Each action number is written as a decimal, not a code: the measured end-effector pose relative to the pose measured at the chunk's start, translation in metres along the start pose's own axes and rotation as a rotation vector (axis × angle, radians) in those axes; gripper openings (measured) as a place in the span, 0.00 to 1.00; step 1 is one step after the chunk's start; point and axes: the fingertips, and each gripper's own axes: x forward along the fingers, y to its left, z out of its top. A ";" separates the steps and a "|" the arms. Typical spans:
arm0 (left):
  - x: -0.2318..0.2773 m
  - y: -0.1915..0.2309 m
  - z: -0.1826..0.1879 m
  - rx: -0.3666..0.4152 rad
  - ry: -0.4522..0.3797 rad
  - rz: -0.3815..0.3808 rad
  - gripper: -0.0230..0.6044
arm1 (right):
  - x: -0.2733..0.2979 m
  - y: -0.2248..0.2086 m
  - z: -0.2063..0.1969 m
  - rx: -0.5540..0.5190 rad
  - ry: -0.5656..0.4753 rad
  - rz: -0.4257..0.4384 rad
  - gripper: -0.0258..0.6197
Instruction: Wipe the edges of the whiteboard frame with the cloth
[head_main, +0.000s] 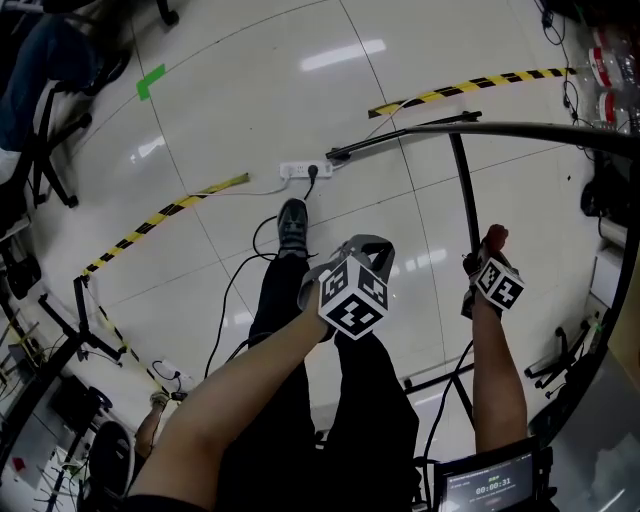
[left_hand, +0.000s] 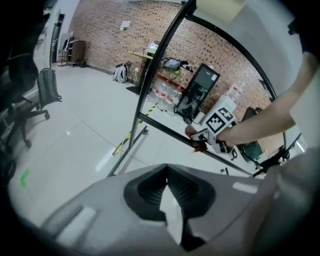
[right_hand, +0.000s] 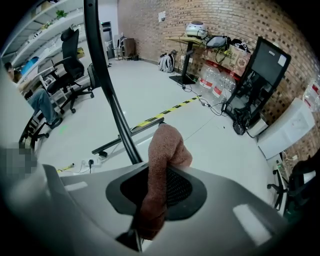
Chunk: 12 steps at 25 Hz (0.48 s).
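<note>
Cloth (right_hand: 167, 145) is pinched in the right gripper (right_hand: 159, 176), beside the whiteboard frame (right_hand: 106, 85) (wiping looks under way). The left gripper (left_hand: 167, 171), tips together, holds nothing. Next, the cloth needs sliding along the bar, kept pressed against it.

Glossy pale tiled floor (head_main: 250, 100), ceiling lights mirrored in it. Yellow-black hazard tape (head_main: 470, 88) laid across in strips; small green tape mark (head_main: 150, 82) further off. White power strip (head_main: 305, 170) with trailing cables. Brick wall (right_hand: 225, 15) behind, fronted by desk (right_hand: 187, 40), water bottles (right_hand: 212, 82), backpack (right_hand: 165, 62). Black office chairs (right_hand: 70, 65) off to one side.
</note>
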 end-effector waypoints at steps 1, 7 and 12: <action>-0.001 0.005 0.002 -0.003 0.000 0.003 0.04 | 0.002 0.004 0.005 -0.004 -0.003 0.002 0.14; -0.002 0.029 0.017 0.002 0.004 0.007 0.04 | 0.009 0.025 0.030 -0.006 -0.014 0.014 0.14; -0.005 0.041 0.031 0.010 0.006 0.002 0.04 | 0.011 0.034 0.044 -0.011 -0.025 0.007 0.14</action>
